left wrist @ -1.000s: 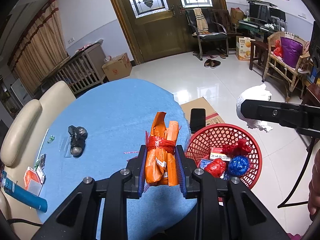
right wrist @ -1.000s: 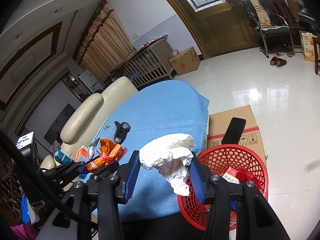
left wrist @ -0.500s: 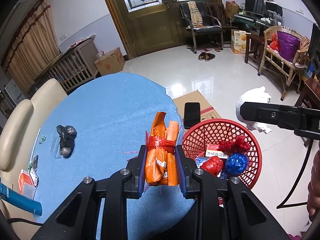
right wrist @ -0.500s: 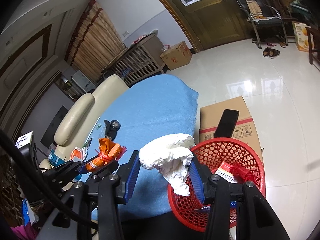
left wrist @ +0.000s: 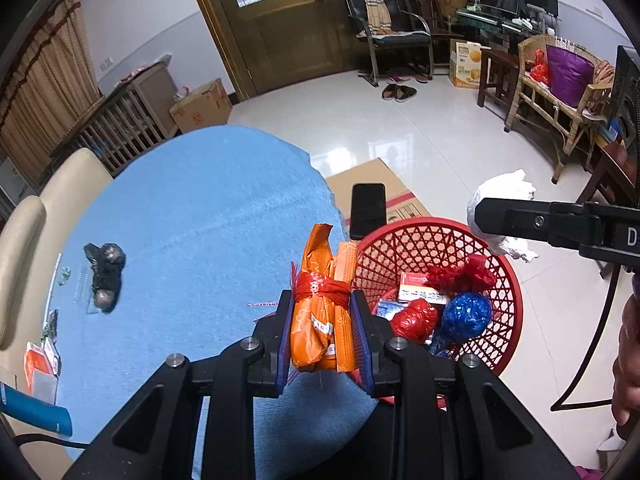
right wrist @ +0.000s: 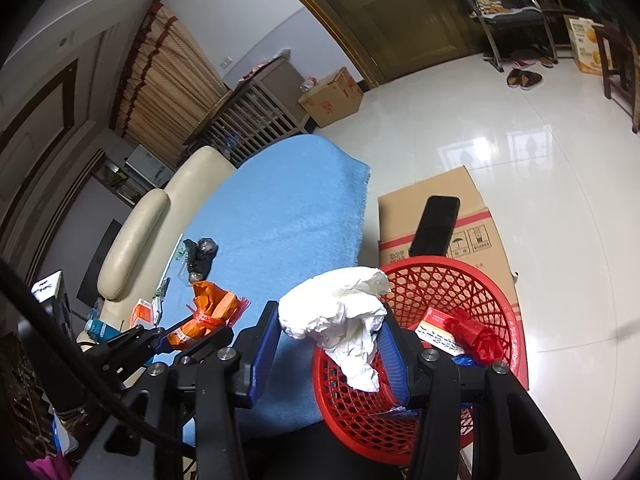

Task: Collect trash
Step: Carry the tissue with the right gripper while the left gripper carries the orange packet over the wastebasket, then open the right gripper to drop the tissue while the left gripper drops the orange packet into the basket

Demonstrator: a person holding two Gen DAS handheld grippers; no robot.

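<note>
My left gripper (left wrist: 324,332) is shut on an orange wrapper bundle (left wrist: 322,308) tied with red band, held over the table's near right edge beside the red basket (left wrist: 508,280). My right gripper (right wrist: 330,344) is shut on a crumpled white paper wad (right wrist: 344,312), held above the left part of the red basket (right wrist: 508,304). The basket holds red and blue wrapped trash (left wrist: 464,314) and a small box. A black crumpled bag (left wrist: 104,272) lies on the blue tablecloth (left wrist: 208,220) at the far left. The right gripper and the white wad (left wrist: 500,192) show at right in the left wrist view.
A cardboard box (right wrist: 432,196) with a black phone (right wrist: 436,224) on it stands behind the basket. A cream chair (left wrist: 24,232) is left of the table. Small packets (left wrist: 40,364) and a blue tube lie at the table's left edge. Chairs and furniture stand across the floor.
Both grippers have shifted right toward the basket with their loads; the white wad now hangs over the basket's left side. The black bag has not moved.
</note>
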